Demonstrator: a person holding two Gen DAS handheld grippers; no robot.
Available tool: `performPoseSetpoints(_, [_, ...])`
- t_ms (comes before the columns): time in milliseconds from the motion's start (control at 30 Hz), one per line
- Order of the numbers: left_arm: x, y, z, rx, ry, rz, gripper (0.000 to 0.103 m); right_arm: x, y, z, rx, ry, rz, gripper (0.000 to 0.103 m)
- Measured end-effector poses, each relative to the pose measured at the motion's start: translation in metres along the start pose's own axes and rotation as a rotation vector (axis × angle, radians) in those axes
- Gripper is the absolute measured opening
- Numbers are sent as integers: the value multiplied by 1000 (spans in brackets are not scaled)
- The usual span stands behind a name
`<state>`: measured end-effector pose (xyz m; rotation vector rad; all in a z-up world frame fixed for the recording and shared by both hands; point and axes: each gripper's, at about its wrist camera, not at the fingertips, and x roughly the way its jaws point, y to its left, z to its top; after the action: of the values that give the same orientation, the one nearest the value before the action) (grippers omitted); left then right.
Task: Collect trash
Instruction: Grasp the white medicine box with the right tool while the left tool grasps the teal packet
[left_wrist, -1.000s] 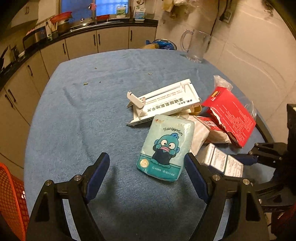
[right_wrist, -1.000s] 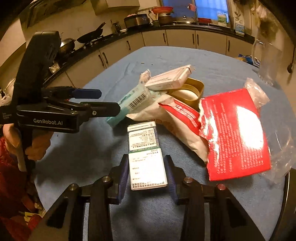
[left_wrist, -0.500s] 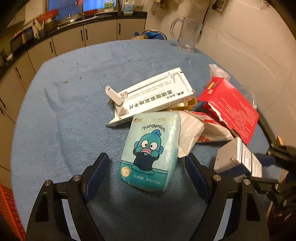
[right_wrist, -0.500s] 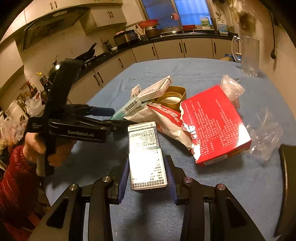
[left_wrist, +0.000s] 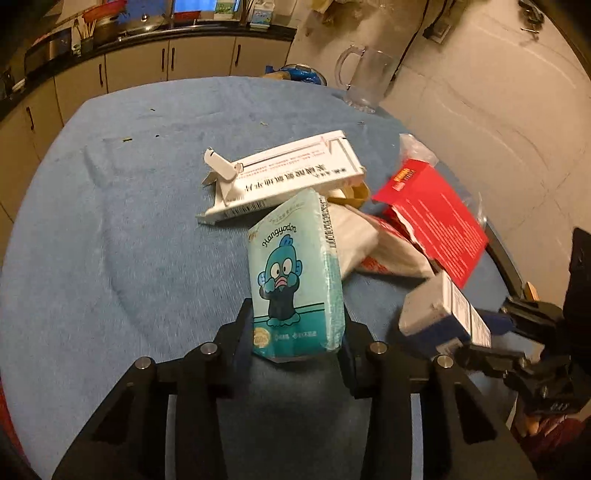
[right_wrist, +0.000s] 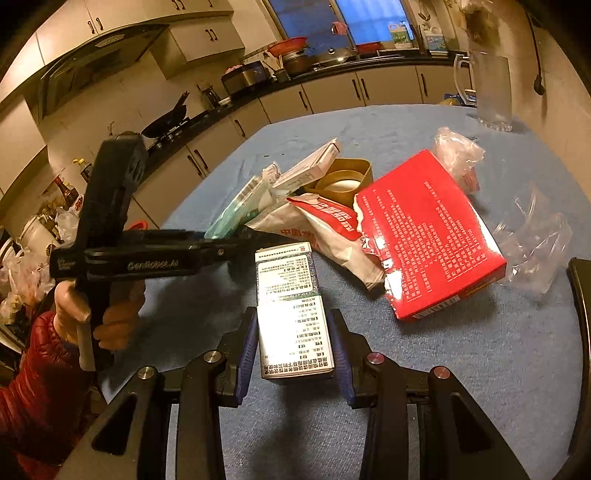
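Presently left tool (left_wrist: 297, 350) is closing on the Hangyodon tissue pack (left_wrist: 295, 280), long axis running straight ahead; right tool (right_wrist: 293, 350) grips a medicine box (right_wrist: 291, 314).

A round worktop (left_wrist: 110, 221) covered in blue cloth carries the litter. Seen from the left wrist, an open white carton (left_wrist: 284, 173) lies at the centre. A red box (left_wrist: 436, 214) with a torn end lies at three o'clock of it, with a white and red pouch (left_wrist: 384, 247) between them. A clear glass jug (left_wrist: 364, 79) stands at one o'clock by the far rim. Small crumbs (left_wrist: 127, 139) dot the cloth at ten o'clock. From the right wrist, crumpled clear plastic (right_wrist: 532, 236) lies beside the red box.
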<state>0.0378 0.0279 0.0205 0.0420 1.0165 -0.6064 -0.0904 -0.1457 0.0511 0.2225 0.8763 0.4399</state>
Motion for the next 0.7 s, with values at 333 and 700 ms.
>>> performPoseSetpoints(333, [-43,-6,-26,3,-81,56,28,-2,4,3,-14,-14,13,41])
performPoseSetpoints(700, [-31,10,-24,-54,-33,101,27,0,16,1,-28,-9,0,41])
